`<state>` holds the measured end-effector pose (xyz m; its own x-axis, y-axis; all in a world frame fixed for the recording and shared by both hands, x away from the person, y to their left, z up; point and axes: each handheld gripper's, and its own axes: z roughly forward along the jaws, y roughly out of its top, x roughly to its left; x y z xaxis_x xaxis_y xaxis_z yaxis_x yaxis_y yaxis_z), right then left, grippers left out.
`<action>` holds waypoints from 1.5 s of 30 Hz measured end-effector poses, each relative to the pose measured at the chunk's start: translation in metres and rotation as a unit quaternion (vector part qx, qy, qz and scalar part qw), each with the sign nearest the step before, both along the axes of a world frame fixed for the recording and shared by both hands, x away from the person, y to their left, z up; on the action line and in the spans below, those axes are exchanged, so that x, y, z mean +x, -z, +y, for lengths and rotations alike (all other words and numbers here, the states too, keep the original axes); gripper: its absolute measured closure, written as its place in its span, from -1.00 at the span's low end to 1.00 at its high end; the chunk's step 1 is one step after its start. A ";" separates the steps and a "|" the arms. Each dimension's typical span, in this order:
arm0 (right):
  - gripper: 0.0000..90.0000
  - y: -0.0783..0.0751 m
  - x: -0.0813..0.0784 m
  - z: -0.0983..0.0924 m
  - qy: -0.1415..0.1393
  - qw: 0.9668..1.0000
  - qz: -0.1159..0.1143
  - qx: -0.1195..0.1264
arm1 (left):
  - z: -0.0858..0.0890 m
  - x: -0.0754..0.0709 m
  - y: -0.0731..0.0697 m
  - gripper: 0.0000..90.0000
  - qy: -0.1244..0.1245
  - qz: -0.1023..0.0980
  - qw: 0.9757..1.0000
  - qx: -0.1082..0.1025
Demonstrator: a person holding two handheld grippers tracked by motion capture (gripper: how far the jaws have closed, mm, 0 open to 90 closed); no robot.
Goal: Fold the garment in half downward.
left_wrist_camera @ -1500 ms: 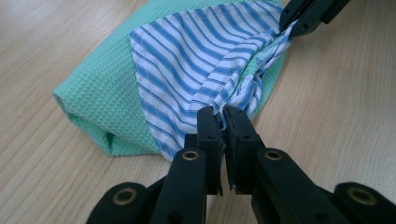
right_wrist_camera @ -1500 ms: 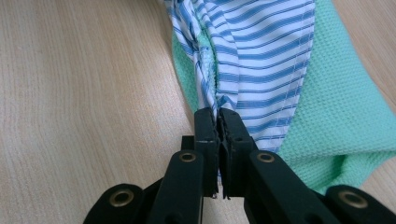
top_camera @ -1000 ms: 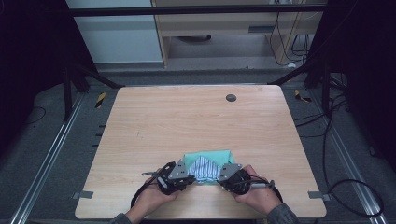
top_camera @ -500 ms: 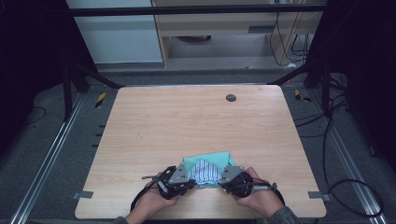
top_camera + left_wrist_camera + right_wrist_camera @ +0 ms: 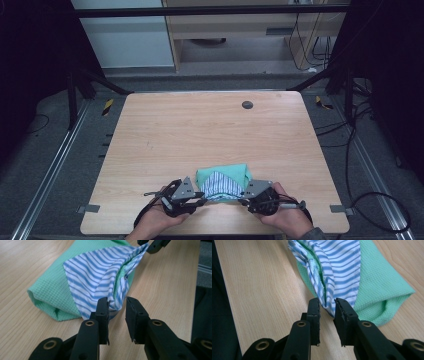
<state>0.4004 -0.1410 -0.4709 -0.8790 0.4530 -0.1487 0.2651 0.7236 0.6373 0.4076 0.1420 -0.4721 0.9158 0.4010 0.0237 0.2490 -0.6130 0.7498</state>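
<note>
Both hands sit low at the table's near edge, the left gripper (image 5: 200, 198) and right gripper (image 5: 244, 199) pointing inward at each other. Their jaws have just been opening, with a corner of the blue-and-white striped cloth (image 5: 220, 185) loose in each gap. It's draped over a folded green waffle-weave towel (image 5: 235, 174) on the light wooden table (image 5: 200, 130).

Blue-and-white striped cloth (image 5: 100, 272), mint-green waffle cloth (image 5: 50, 292), pale wood-grain table (image 5: 200, 130)

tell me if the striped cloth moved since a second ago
No: the striped cloth lies at the same spot by the table's near edge, on the green cloth.
</note>
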 end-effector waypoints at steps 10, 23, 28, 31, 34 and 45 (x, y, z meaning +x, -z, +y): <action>0.29 -0.003 -0.005 -0.011 0.029 1.000 0.000 0.004 | 0.005 -0.001 -0.006 0.33 -0.023 -0.007 1.000 0.005; -0.26 -0.004 -0.004 -0.027 0.059 0.998 -0.007 0.001 | 0.019 0.005 -0.007 -0.16 -0.063 -0.003 0.998 0.015; -0.57 -0.003 -0.001 -0.033 0.086 0.996 -0.002 -0.002 | 0.028 0.013 -0.007 -0.49 -0.090 0.011 0.996 0.018; -0.69 -0.002 0.002 -0.037 0.101 0.995 0.004 -0.003 | 0.034 0.017 -0.007 -0.61 -0.106 0.015 0.994 0.016; -0.75 -0.001 0.008 -0.043 0.121 0.993 0.008 0.004 | 0.043 0.022 -0.006 -0.67 -0.122 0.017 0.992 0.021; -0.80 0.009 0.034 -0.065 0.186 0.982 0.032 0.014 | 0.079 0.047 0.001 -0.81 -0.176 0.038 0.983 0.024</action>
